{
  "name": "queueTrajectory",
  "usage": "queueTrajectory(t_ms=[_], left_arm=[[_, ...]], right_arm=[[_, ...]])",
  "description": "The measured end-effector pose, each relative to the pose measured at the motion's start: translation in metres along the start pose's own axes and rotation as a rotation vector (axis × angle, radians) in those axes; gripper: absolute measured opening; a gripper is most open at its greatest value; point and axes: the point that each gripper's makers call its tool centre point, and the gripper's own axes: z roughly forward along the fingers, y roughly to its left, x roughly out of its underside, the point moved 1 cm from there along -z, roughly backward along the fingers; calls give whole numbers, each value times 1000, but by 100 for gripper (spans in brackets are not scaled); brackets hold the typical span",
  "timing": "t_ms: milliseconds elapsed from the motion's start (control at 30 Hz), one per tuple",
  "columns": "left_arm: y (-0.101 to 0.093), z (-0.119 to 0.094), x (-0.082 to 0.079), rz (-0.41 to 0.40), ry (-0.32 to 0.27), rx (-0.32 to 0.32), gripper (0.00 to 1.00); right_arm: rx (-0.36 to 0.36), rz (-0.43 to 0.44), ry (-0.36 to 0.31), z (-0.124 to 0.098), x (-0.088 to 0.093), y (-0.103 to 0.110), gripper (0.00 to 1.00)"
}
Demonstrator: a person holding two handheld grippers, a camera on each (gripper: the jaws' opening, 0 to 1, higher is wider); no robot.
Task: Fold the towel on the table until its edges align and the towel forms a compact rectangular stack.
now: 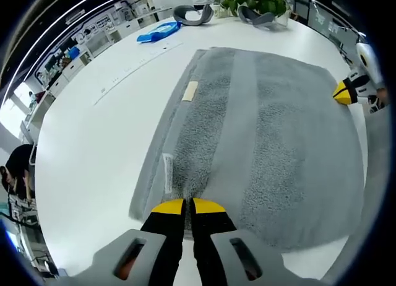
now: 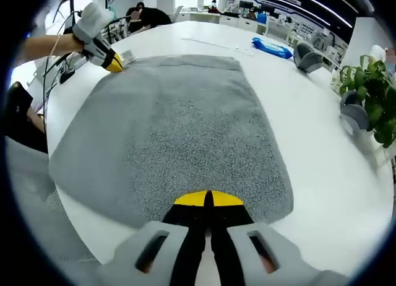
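Across the middle of the white table (image 1: 93,137) the grey towel (image 1: 260,143) lies flat, folded over once, with a paler band running lengthwise and a lower layer showing along one long side. On that side a small beige label (image 1: 190,91) and a white care tag (image 1: 167,173) sit on the cloth. The towel's far end stops well short of the table's far edge, and bare tabletop surrounds it on all sides.

Beyond the towel, near the far edge, a leafy potted plant (image 2: 371,91) stands with two grey curved objects (image 2: 307,56) beside it, and a blue packet (image 2: 272,48) lies flat a little further along. All are well apart from the towel and none lies on it. Past the table's edge are desks, shelving and seated people.

At the towel's near end the left gripper (image 1: 188,205) has its yellow-tipped jaws pressed together on the hem. In the right gripper view the right gripper (image 2: 208,199) likewise has its jaws closed on the edge of the opposite end, and the left gripper shows at the far corner (image 2: 113,64), held by a gloved hand (image 2: 90,26).
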Motion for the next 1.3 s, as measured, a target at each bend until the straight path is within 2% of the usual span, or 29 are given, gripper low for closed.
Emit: queueTrajectory(t_ms=[67, 200, 300, 533, 767, 967, 1167, 1300], left_arm=[[2, 2, -4, 33, -3, 4, 3], [6, 6, -11, 56, 4, 14, 3], [9, 10, -15, 73, 7, 17, 3], [16, 19, -30, 111, 6, 23, 3], [24, 30, -48, 162, -1, 33, 3], [27, 37, -61, 186, -2, 42, 3], [29, 41, -68, 198, -5, 47, 2], [30, 42, -70, 163, -3, 37, 3]], right_arm=[[-5, -13, -8, -1, 1, 3, 0], [-22, 2, -11, -4, 4, 10, 0], [-34, -17, -12, -6, 5, 18, 0], [-47, -22, 0, -8, 7, 31, 0], [-98, -19, 25, -11, 9, 53, 0], [-102, -75, 38, -11, 9, 66, 0], [-113, -85, 53, -11, 7, 73, 0], [-100, -146, 53, -11, 7, 74, 0]])
